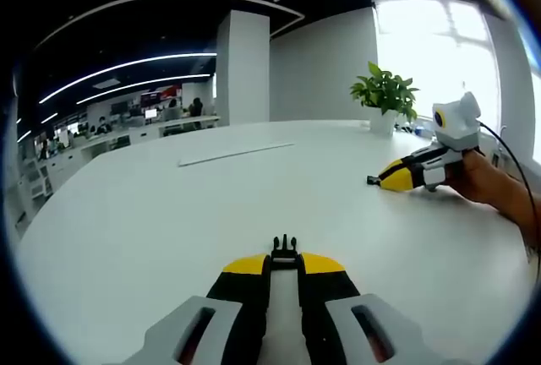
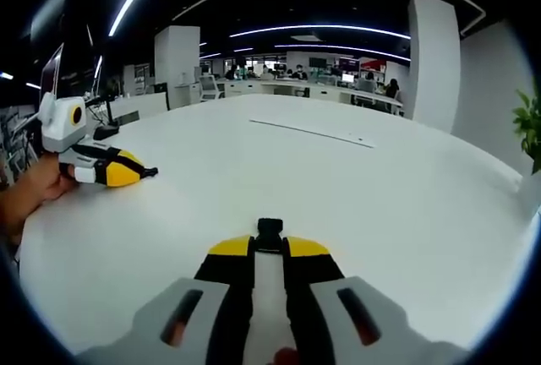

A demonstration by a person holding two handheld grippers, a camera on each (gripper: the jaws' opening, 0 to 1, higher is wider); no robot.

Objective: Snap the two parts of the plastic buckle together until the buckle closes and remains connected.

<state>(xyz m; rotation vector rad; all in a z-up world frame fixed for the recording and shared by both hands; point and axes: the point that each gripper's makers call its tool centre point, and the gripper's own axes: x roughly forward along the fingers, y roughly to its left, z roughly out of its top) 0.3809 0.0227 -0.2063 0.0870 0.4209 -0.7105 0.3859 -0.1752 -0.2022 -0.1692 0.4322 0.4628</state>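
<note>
At lower centre of the left gripper view, the left tool [image 1: 285, 257] pinched a black pronged plastic buckle part [image 1: 285, 247] over the white round bench [image 1: 169, 213]. At lower centre of the right gripper view, the right tool [image 2: 269, 242] clamped the black socket buckle part [image 2: 270, 231].

No legible text, label, brand, number or sign anywhere in either view. Red panel [image 1: 166, 93] on the far office wall, seen in the left gripper view, too small and blurred to read. Monitor screens [image 2: 348, 78] at the distant desks in the right gripper view bright but unreadable.
</note>
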